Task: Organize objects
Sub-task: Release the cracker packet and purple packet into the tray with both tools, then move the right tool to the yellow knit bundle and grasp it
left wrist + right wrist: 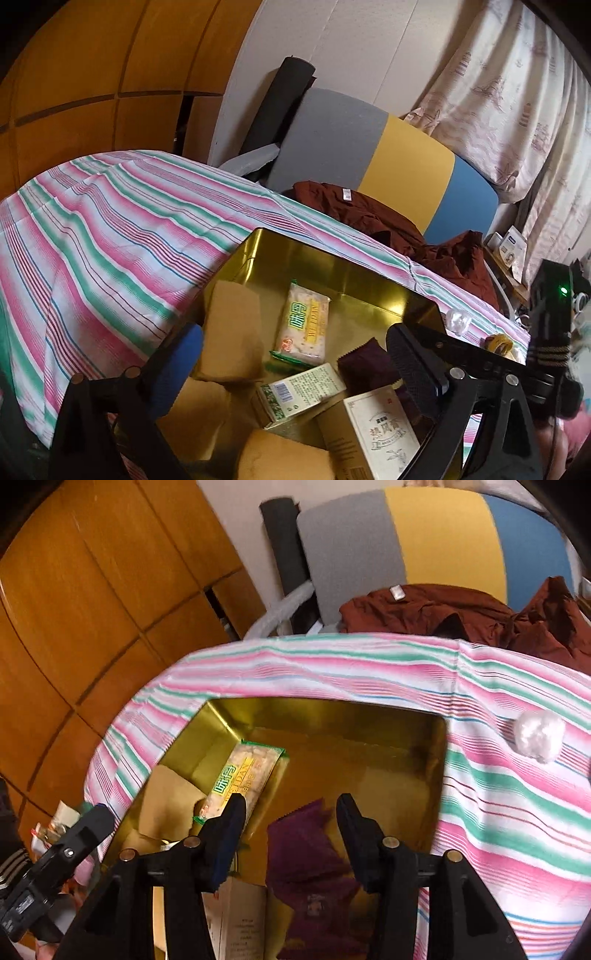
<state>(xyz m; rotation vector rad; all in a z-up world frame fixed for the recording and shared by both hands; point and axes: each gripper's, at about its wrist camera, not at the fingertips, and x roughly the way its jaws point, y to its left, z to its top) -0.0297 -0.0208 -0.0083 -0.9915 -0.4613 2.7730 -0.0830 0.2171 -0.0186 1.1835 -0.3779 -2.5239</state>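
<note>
Striped bedsheet (110,229) carries a gold tin (369,716); left tool (295,373) gapes wide, right tool (291,812) stands half-open at six o'clock, both empty.

Gold tin (439,746) on pink-green striped cloth (498,812).

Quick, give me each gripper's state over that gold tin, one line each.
Left gripper: open wide, holding nothing, above the gold tin.
Right gripper: open, nothing between its fingers; purple packet lies below in the tin.
</note>
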